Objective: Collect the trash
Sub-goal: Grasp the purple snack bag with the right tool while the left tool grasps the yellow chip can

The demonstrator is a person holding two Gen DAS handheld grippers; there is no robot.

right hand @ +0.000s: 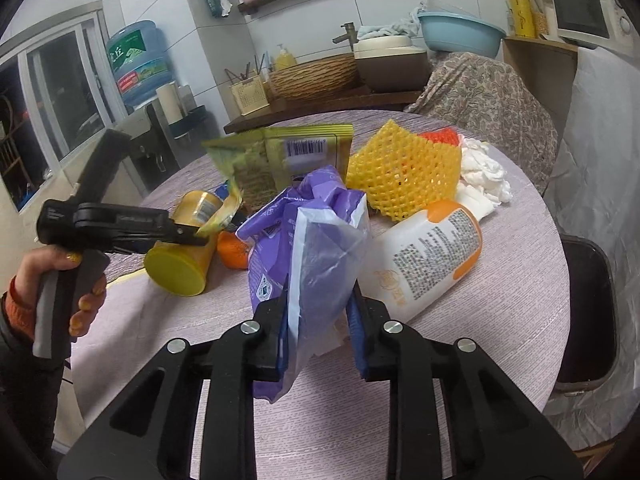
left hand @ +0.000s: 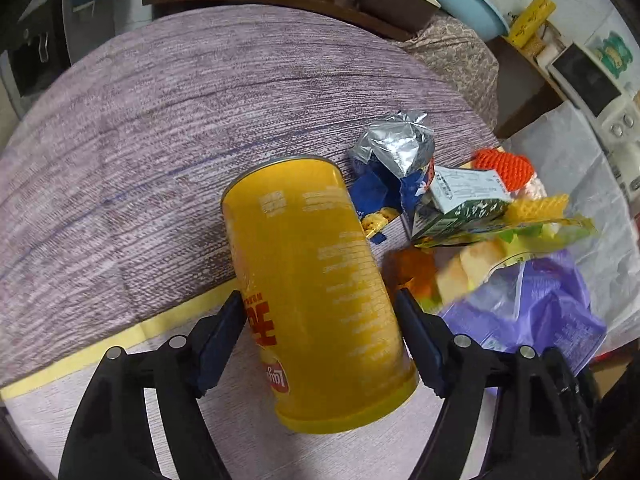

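My right claw (right hand: 318, 320): clamped on purple bag (right hand: 316, 248), frame centre. My left claw (left hand: 320, 328): astride yellow canister (left hand: 316, 292) (pads not pressing), on worktop (left hand: 160, 120).

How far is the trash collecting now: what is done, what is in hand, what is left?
Done: nothing looks collected; no bin is visible. In hand: the right tool pinches the purple plastic bag; the left tool straddles the lying yellow can, grip not clear. Left on the table: white bottle, yellow foam net, white tissue, foil wrapper, small carton.
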